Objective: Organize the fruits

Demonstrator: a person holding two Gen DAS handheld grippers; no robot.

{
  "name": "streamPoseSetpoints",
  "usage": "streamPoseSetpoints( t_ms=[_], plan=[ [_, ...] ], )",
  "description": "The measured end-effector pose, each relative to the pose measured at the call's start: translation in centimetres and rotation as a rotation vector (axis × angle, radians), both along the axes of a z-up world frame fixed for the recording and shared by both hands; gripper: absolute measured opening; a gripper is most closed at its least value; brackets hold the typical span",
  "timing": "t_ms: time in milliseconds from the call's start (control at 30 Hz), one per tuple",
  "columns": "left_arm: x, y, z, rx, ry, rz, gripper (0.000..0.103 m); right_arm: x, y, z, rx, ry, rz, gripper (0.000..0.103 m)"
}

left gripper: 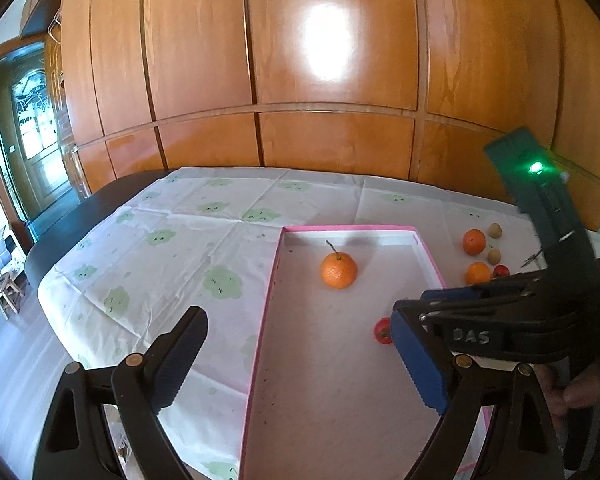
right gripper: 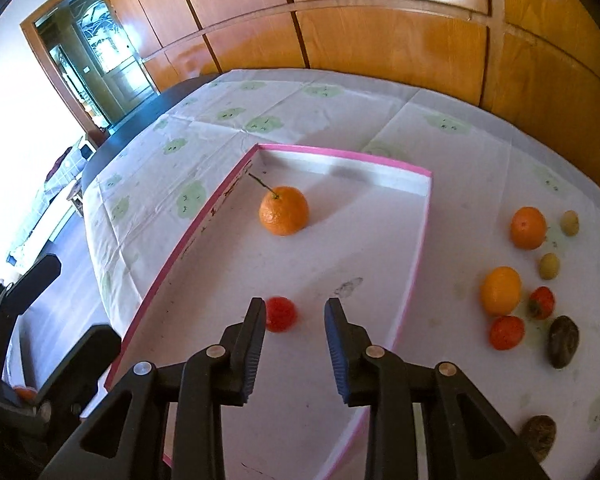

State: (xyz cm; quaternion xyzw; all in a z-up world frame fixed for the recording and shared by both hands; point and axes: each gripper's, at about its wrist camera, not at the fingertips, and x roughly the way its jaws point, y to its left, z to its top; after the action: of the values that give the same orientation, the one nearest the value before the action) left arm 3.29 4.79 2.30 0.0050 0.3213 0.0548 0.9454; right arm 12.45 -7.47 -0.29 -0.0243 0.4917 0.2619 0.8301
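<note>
Glossy wood panels (left gripper: 332, 40) gleam behind; creased matt cloth (left gripper: 188, 232) covers the bench; the orange (right gripper: 284, 210) looks dimpled.

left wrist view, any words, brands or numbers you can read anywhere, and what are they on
"DAS": raised letters on the black body of the right gripper, seen crossing the left wrist view above the pink-rimmed tray.
No other text can be read in either view. The tablecloth carries only green cloud-like prints with small faces, no words. The fruit and the wooden wall panels show no labels.
</note>
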Motion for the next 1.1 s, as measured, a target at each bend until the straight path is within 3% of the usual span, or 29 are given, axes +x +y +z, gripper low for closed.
streamPoseSetpoints(
  t_ms=[533, 1100],
  plan=[
    [-0.3, -1.8, 0.2, 0.012, -0.002, -0.045, 0.095, -2.1, -10.2, 3.7, -0.124, -0.153, -0.15, 0.033],
    [-0.4, -4.4, 0.5, 0.058, 0.004, -0.096, 0.097, -1.8, -19.3, 2.8, -0.193, -0.158, -0.314, 0.034]
  ],
)
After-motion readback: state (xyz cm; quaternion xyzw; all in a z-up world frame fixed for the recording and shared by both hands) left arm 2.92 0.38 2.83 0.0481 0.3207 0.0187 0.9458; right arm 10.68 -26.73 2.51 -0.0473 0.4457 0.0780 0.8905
